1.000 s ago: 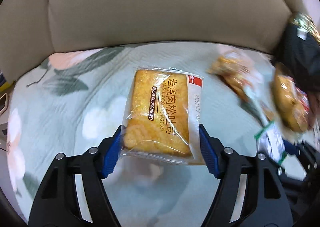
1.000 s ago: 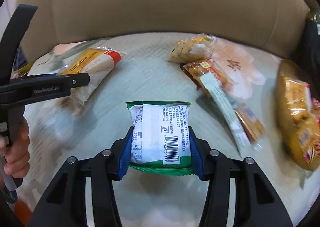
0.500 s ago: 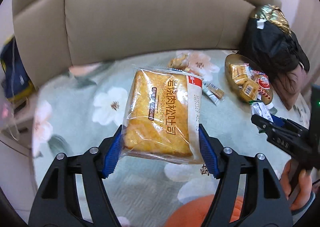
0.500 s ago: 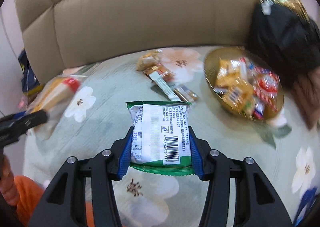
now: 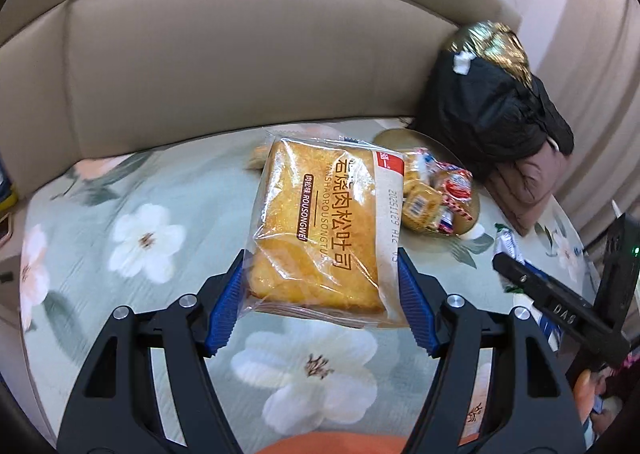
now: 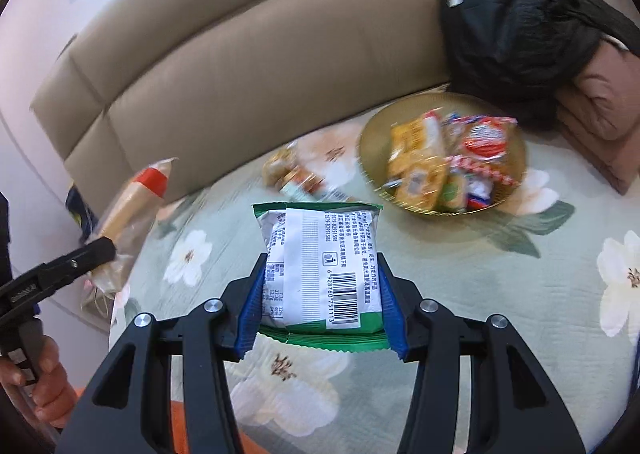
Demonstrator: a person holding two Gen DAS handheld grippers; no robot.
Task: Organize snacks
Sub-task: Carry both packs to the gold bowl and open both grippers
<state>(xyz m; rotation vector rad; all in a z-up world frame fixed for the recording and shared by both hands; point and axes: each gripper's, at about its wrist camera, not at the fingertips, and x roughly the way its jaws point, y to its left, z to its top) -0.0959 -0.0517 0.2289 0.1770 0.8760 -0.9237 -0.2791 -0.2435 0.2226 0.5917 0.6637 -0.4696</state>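
Snacks sit in both of our claws. Our left gripper (image 5: 320,302) clamps its blue pads (image 5: 224,304) on the sides of a clear-wrapped toast bread pack (image 5: 320,226), jaws fairly wide apart. The pack hangs above the floral bedspread (image 5: 132,222), its long axis running away from us toward the beige headboard (image 5: 240,66), red corner label at the far end. Our right gripper (image 6: 320,302) pinches a green-edged white snack packet (image 6: 320,270), jaws narrower, barcode side up, long axis pointing the same way. Beyond it a gold bowl (image 6: 370,150) holds more wrapped snacks, and two loose snack packs (image 6: 296,176) lie just left of the bowl.
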